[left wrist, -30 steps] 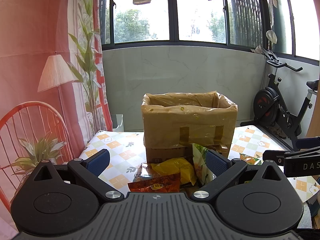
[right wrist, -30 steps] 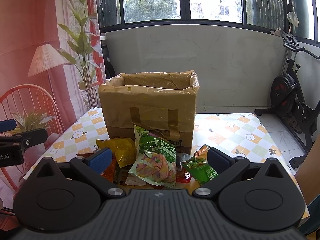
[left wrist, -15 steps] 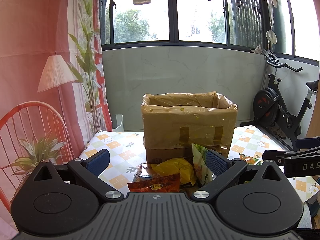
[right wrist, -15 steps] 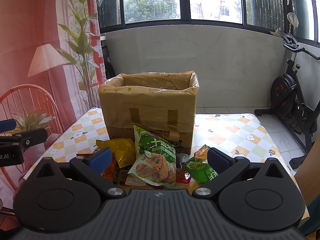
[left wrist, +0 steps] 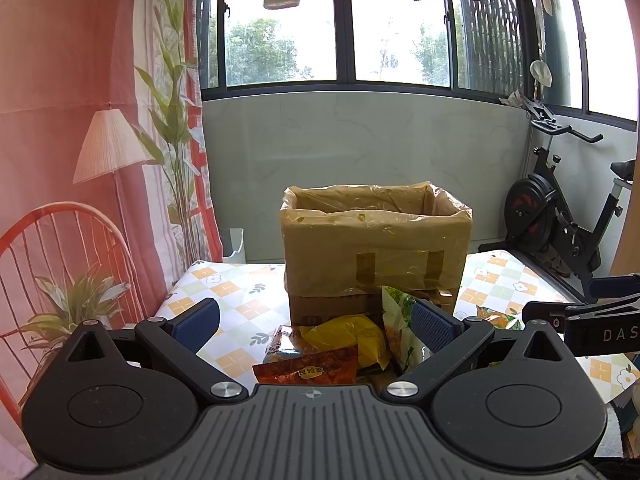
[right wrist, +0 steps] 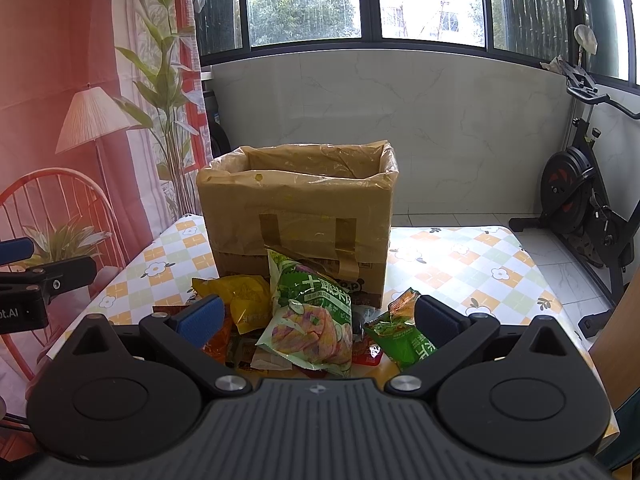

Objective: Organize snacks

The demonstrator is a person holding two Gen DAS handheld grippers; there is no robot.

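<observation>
Snack packets [right wrist: 304, 320] lie heaped on the checked tablecloth [right wrist: 460, 276], just ahead of and between both sets of wide-apart, empty jaws, against the front of the plastic-lined cardboard box [right wrist: 298, 216]. They look light, soft and crinkly, probably slippery; a sealed edge of the green vegetable-cracker bag [right wrist: 316, 312] seems the surest hold. The left gripper [left wrist: 314, 326] and right gripper [right wrist: 318, 320] hover level, side by side, pointing at the box.

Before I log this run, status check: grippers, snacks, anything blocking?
Left gripper open, right gripper open, both empty. Snack pile on the table, in front of the lined box. Nothing blocking.
</observation>
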